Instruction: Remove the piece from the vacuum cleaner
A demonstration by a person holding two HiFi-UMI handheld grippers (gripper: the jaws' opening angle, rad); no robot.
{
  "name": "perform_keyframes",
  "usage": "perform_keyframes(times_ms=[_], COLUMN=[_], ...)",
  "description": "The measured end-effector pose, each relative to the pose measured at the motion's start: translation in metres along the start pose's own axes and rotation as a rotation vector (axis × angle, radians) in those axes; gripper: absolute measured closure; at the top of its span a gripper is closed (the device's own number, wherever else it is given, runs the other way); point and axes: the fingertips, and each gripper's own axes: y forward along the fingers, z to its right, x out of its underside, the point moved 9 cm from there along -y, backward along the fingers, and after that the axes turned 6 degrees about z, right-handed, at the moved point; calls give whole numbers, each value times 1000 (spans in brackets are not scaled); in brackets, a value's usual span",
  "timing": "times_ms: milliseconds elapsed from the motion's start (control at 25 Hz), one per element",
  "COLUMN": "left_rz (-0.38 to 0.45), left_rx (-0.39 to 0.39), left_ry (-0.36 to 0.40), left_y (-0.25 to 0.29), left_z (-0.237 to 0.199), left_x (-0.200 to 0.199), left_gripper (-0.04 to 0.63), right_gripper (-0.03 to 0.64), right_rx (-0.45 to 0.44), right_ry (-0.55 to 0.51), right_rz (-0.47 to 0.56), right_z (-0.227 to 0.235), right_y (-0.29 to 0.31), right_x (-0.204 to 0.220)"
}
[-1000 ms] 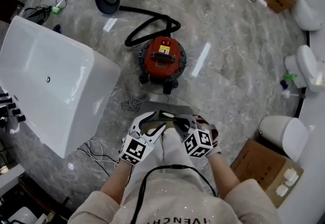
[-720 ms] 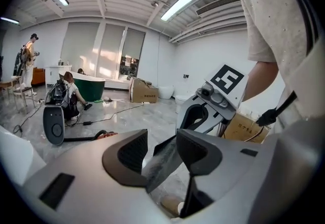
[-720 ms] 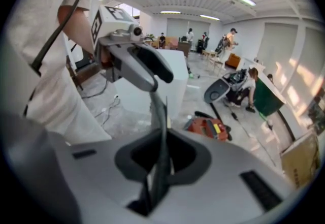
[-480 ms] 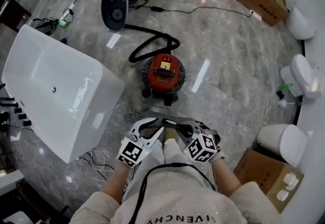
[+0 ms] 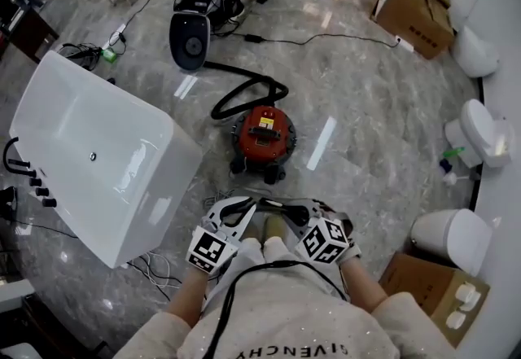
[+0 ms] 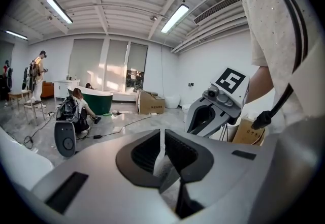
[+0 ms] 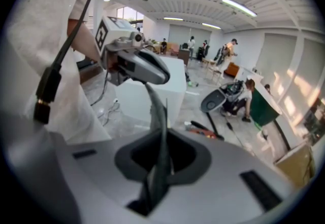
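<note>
The piece [image 5: 277, 204] looks to be off the red vacuum cleaner [image 5: 263, 131] already, held well clear near the lap. The right gripper [image 5: 303, 209] fingers pinch one edge, and the left gripper [image 5: 247, 207] fingers have just been closing onto the other. It seems thin, light, maybe bendy, so edge grips suit it. White tub [image 5: 98, 146] left, open floor [image 5: 366, 105] ahead.

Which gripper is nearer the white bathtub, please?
Left. The left gripper, its jaws just closed on the thin piece, is right of the bathtub; the right gripper lies beyond it.
</note>
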Motion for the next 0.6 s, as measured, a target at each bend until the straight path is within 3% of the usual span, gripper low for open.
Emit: perform_keyframes(times_ms=[600], left_rz=[69], left_rx=[-58], left_ry=[7], left_y=[-20], left_z=[-2], left_x=[-25], left_gripper=[552], right_gripper=[577], right_rx=[-32], right_ry=[-29], right_rz=[24], right_z=[0], right_y=[-27], right_x=[-25])
